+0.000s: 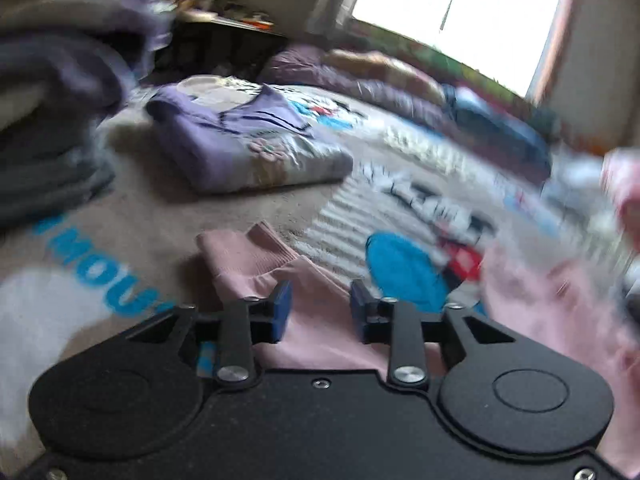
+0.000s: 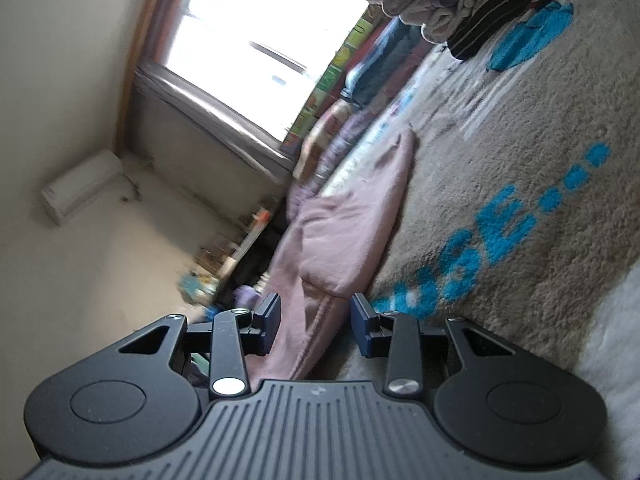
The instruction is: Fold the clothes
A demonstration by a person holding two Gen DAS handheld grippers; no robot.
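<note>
A pink garment (image 1: 304, 292) lies on the printed beige blanket (image 1: 152, 216). My left gripper (image 1: 320, 310) is open, its blue pads on either side of the pink cloth near a ribbed cuff, not pinching it. In the right wrist view, which is rolled sideways, the same pink garment (image 2: 340, 232) runs away from my right gripper (image 2: 314, 326). That gripper is open with the cloth's near edge between the pads (image 2: 362, 330).
A folded lilac and white garment (image 1: 248, 136) lies further back. A stack of dark and grey folded clothes (image 1: 48, 112) rises at the left. More clothes (image 2: 460, 4) sit at the top of the right wrist view. A window (image 1: 460, 12) and pillows (image 1: 380, 76) are behind.
</note>
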